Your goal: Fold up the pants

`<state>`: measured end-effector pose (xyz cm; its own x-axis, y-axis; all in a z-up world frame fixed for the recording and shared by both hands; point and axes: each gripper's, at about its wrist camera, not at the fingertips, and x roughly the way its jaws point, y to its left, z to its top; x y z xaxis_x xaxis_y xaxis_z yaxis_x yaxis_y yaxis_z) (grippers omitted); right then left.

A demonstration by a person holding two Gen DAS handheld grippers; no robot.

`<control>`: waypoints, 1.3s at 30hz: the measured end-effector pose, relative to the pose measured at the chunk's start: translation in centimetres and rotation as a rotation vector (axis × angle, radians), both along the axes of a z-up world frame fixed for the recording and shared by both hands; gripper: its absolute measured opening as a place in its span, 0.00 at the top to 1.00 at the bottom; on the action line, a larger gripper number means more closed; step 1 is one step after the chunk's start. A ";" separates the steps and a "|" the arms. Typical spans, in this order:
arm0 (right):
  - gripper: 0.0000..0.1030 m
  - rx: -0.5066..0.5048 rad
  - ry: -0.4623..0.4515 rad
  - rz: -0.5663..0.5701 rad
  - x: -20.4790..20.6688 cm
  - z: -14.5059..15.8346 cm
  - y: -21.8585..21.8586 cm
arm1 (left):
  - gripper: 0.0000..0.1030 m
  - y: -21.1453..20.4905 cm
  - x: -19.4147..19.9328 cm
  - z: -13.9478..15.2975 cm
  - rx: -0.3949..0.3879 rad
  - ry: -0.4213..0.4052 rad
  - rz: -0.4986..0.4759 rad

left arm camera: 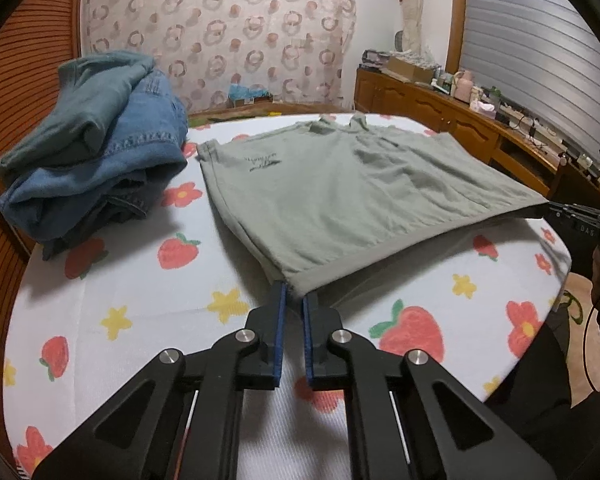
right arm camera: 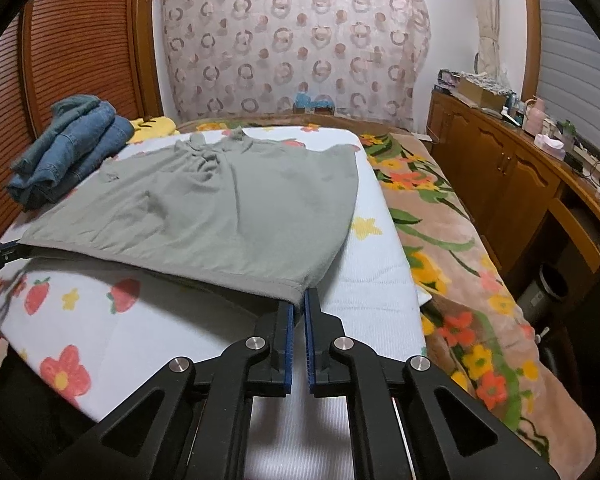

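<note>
Grey-green pants (left arm camera: 340, 200) lie spread on a white mat printed with strawberries (left arm camera: 140, 280). Their near edge is raised slightly off the mat, with a shadow under it. My left gripper (left arm camera: 296, 294) is shut on the near left corner of that edge. In the right wrist view, the same pants (right arm camera: 220, 208) reach toward the far end of the mat, and my right gripper (right arm camera: 300, 300) is shut on the near right corner. The blue pads of both pinch the fabric. The far end of the pants is bunched and wrinkled.
A stack of folded jeans and a teal garment (left arm camera: 92, 160) sits at the back left of the mat, close to the pants. A floral blanket (right arm camera: 460, 260) covers the bed to the right of the mat. A wooden cabinet (right arm camera: 500, 168) with clutter on top runs along the right wall.
</note>
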<state>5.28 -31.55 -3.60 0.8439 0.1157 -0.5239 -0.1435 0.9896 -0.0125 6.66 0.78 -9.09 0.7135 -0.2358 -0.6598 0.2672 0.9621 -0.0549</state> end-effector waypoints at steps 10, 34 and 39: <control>0.97 0.013 -0.051 0.020 -3.1 1.3 -1.1 | 0.93 0.9 -2.2 3.3 -0.021 -0.065 -0.011; 0.97 0.062 -0.014 0.046 -3.2 -0.3 -0.3 | 0.68 1.9 -4.0 2.3 -0.003 0.000 -0.002; 0.97 0.065 -0.012 0.045 -3.7 0.0 -0.2 | 0.50 3.1 -4.2 2.8 -0.017 -0.016 0.017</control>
